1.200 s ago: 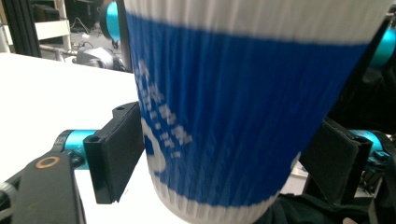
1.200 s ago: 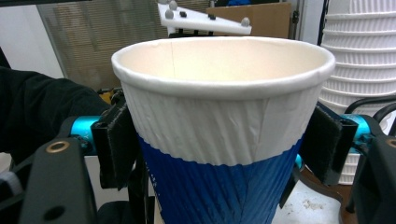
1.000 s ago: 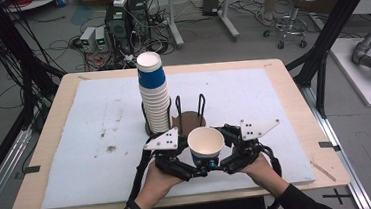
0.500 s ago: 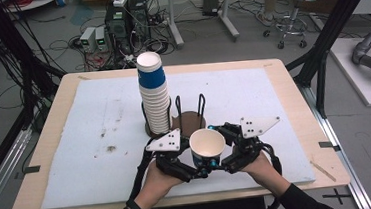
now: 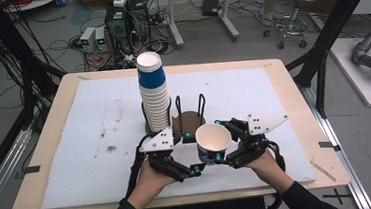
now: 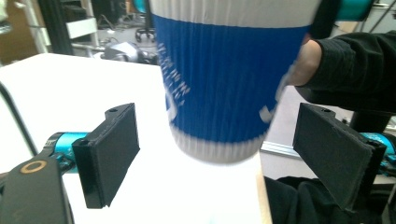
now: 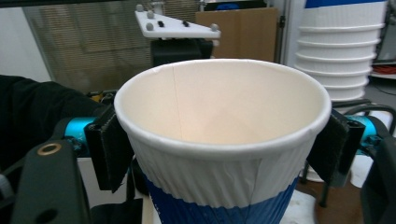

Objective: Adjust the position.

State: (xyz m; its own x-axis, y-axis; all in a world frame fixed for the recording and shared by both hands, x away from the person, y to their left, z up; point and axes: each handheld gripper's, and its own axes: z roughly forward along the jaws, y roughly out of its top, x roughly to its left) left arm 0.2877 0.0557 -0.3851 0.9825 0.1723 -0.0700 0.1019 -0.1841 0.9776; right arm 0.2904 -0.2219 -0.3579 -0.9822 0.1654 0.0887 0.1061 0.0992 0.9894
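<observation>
The paper cup [image 5: 213, 142] hangs above the near edge of the counter [image 5: 55, 195], about midway along it, clear of the white mat [image 5: 90, 127]. Its base is cut off in the right gripper view, and its rim is out of frame in the left gripper view. White lettering runs down its blue ribbed sleeve, but it is too blurred to read.

The right gripper [image 5: 226, 144] grips the cup, one pad pressed against each side of the wall just under the rim. The left gripper [image 5: 190, 154] is open: its jaws have just been opening, and the cup sits between them with a clear gap on both sides, touching neither pad.

Behind the cup, toward the middle of the counter, a tall stack of cups [image 5: 153, 94] stands in a dark wire holder [image 5: 189, 119]; the holder's base is partly hidden by the grippers.

The left half of the mat lies open, apart from a few dark stains [image 5: 110, 148]. The right side, toward the far right corner, is also free.
</observation>
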